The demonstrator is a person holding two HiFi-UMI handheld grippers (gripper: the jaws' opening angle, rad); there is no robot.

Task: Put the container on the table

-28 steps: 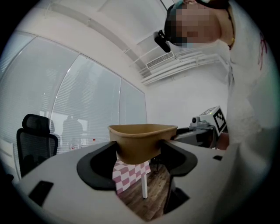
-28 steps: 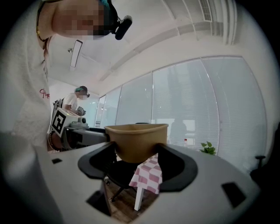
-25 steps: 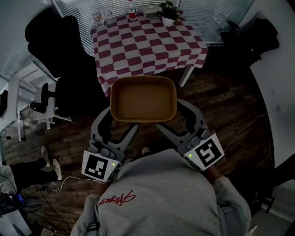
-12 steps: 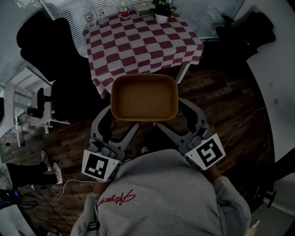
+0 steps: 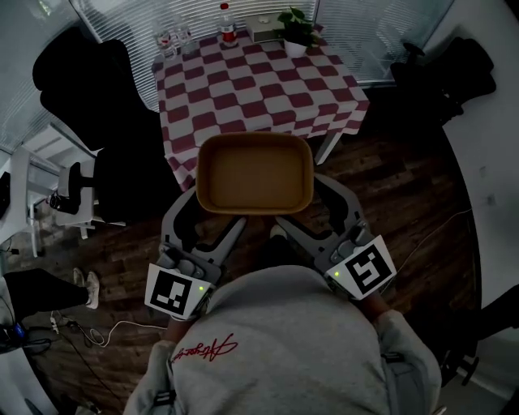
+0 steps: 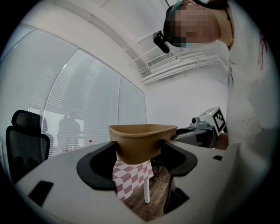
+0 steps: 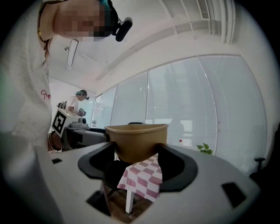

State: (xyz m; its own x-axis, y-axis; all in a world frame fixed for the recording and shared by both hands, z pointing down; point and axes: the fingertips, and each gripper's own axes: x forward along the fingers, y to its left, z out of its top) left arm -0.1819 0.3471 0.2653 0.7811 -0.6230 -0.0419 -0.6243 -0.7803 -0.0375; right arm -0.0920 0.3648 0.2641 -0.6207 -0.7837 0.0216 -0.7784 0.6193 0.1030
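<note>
Brown, paper-looking container (image 5: pixel 255 173), rectangular with rounded corners and empty inside, is held up in the air between the two tools. The left tool (image 5: pixel 212 214) is clamped on the near-left corner and the right tool (image 5: pixel 311 207) on the near-right corner. In both gripper views you can see the jaws pressed against either side of the container wall, so both are properly grasping it, not just cradling it. It sits pretty level, open side up.

It isn't on the surface (image 5: pixel 259 89). That's just ahead of the tools, covered in a red-and-white checked cloth (image 5: pixel 308 101). From the head view the container's far rim lines up with the cloth's near edge, but I can't tell whether it actually hangs over the surface or stops just short. Under the tools and the rest of the container it's dark wooden floor (image 5: pixel 389 186).

Far end of the surface, well beyond the tools: a small potted plant (image 5: pixel 296 28) off toward the right tool's side, a bottle (image 5: pixel 228 23) with a red label roughly in the middle, and a cluster of clear glasses (image 5: pixel 170 36) toward the left tool's side. A black office chair (image 5: pixel 89 81) stands out past the left tool, beside the surface.

Each tool has its marker cube (image 5: pixel 172 292) close in by the person's grey sweatshirt.
</note>
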